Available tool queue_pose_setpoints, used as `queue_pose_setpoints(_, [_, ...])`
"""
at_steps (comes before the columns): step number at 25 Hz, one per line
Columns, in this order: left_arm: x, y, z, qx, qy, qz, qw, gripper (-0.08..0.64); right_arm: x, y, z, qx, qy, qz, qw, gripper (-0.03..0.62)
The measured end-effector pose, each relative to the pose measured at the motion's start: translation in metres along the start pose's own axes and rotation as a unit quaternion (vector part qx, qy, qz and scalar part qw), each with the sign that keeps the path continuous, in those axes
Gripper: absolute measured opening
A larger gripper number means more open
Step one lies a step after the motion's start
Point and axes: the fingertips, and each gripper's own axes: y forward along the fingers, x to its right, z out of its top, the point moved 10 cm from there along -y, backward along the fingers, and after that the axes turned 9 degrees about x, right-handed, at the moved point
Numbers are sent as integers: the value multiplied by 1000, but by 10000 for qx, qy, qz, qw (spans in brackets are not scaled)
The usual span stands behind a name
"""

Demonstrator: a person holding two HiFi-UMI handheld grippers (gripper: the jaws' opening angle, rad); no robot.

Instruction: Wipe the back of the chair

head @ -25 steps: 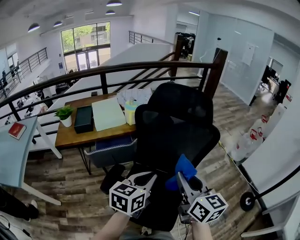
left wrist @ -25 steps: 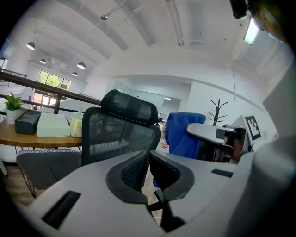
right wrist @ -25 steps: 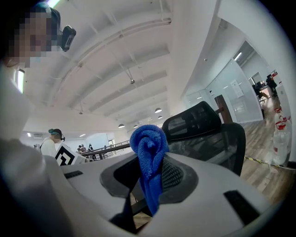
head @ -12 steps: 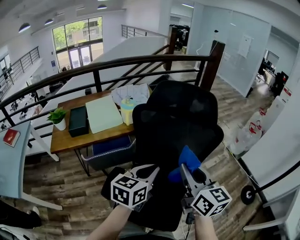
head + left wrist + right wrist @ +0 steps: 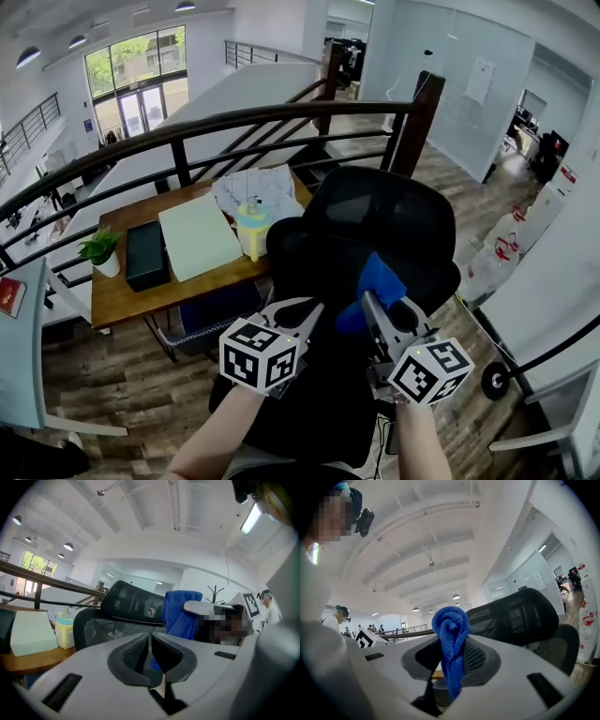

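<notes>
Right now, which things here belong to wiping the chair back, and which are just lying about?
For the job: office chair; blue cloth; right claw, shut on the cloth; left claw, shut and empty.

Lying about: wooden desk; potted plant; black box; pale green pad; yellow bottle; papers.

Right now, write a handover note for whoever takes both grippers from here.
Left gripper: shut, nothing in it, held beside the right one.
Right gripper: shut on the blue cloth, which sticks up bunched above the jaws.
Chair: black, its back just beyond both grippers.
Done: cloth is in hand and close to the chair back; whether it touches can't be told.
Left: press the cloth on the back and wipe across it.
</notes>
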Motion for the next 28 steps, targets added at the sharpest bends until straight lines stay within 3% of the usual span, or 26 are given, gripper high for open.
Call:
queue_pose_setpoints(10, [-59,39,50,290,189,-119,9993,34,8,107,26,-11,-249,215,9995,103])
queue_pose_setpoints(16, [-77,49,62,349,219,-95,9991,34,11,149,28,-170,-313,296,9989,103])
queue_pose_setpoints(28, [-89,56,56,307,69,-226,9993,34,47,182,22,-638,-642,-249,9956,103])
